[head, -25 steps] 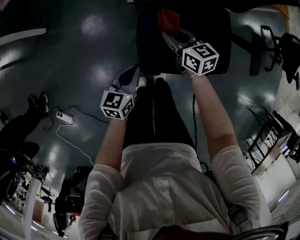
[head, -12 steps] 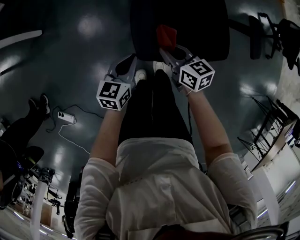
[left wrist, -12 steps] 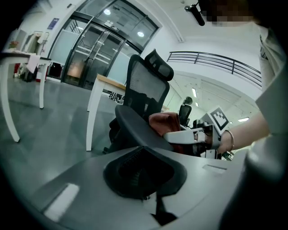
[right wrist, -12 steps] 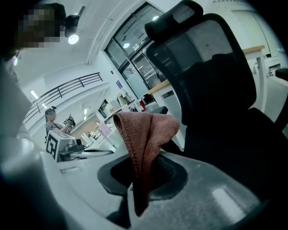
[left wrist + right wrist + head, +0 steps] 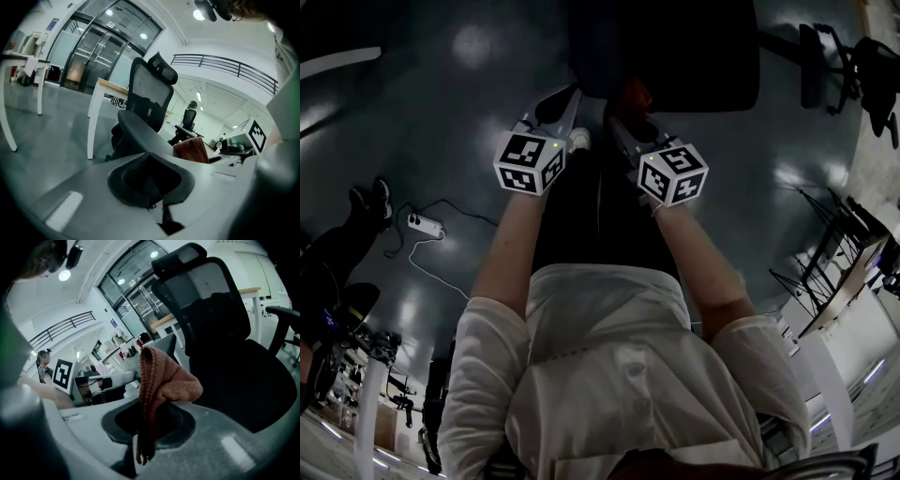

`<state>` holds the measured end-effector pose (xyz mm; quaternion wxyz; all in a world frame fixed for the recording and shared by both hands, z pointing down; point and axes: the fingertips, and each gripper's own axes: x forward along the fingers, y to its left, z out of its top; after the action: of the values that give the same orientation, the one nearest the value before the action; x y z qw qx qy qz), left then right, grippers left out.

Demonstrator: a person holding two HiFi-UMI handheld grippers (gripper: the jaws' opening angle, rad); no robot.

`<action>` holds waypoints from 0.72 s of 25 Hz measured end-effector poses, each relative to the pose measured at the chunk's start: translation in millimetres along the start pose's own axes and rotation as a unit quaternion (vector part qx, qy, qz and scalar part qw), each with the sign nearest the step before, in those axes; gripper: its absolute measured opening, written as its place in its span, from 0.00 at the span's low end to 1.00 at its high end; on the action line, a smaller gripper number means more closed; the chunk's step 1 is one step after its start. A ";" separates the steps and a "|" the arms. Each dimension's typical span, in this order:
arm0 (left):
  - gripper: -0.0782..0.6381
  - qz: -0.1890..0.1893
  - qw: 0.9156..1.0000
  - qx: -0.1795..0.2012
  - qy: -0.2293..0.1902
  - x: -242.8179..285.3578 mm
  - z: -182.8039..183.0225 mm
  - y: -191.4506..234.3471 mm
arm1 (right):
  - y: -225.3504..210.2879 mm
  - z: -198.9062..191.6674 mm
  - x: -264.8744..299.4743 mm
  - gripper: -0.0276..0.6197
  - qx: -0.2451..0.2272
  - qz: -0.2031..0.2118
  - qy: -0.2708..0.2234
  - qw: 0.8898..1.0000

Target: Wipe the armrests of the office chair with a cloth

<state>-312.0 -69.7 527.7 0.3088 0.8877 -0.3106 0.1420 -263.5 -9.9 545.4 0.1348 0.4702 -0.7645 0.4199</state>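
Note:
The black office chair (image 5: 675, 47) stands just ahead of me on the floor; its mesh back and headrest show in the left gripper view (image 5: 149, 93) and its back and seat fill the right gripper view (image 5: 220, 315). One armrest (image 5: 283, 312) shows at the far right. My right gripper (image 5: 623, 117) is shut on a reddish-brown cloth (image 5: 631, 92), which stands bunched above the jaws and hangs down between them (image 5: 164, 376). It hovers at the seat's near edge. My left gripper (image 5: 561, 101) is level with it to the left, jaws together and holding nothing (image 5: 150, 180).
A power strip (image 5: 427, 228) with a white cable lies on the floor at left, near someone's shoes (image 5: 375, 202). Another black chair (image 5: 862, 75) and a metal rack (image 5: 830, 267) stand at right. A white table (image 5: 101, 101) stands beside the chair.
The right gripper with the cloth has drawn back from the chair seat toward my body. The left gripper rose slightly, so both now sit side by side.

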 end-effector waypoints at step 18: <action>0.12 0.051 0.998 -0.028 -0.014 -35.7 -7.9 48.2 | 96.1 13.5 27.3 0.12 -0.056 0.110 0.004 0.992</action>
<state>-370.7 -77.8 540.1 0.3214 0.8637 -0.3635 0.1365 -355.2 -17.1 504.0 0.1171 0.3730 -0.8336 0.3902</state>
